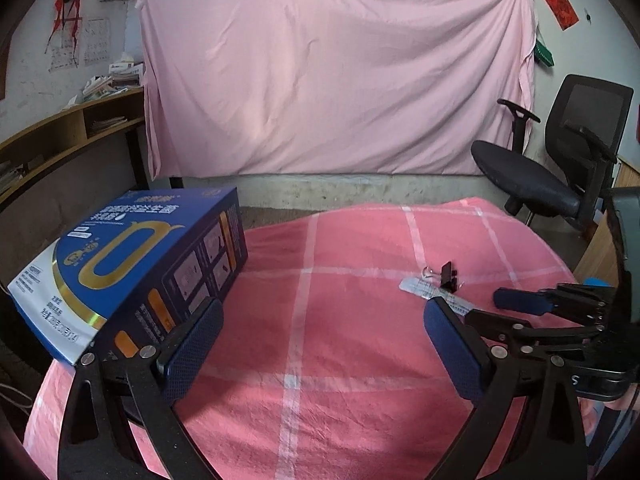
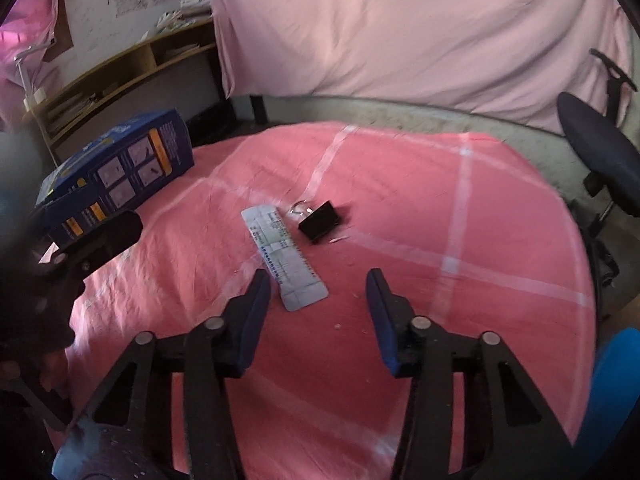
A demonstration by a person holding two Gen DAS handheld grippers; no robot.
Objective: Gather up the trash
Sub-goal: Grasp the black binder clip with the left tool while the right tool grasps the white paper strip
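Here the right claw (image 2: pixel 318 312) is hanging partly open and empty just above the near end of a paper strip (image 2: pixel 285 258) lying on the pink-clothed desk (image 2: pixel 500 208). The left claw (image 1: pixel 320 344) is gaping empty beside a closed blue box (image 1: pixel 132 276), contents unseen. A binder clip (image 2: pixel 319 221) is sitting beside the strip.

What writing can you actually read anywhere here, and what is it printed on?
Blue box: a big gold "Q"; the other print is too small and skewed to read.
Paper strip: printed lines and a scale, blurred, unreadable.
Red paper on the wall: nothing legible.
Wall sheets: too small to read.
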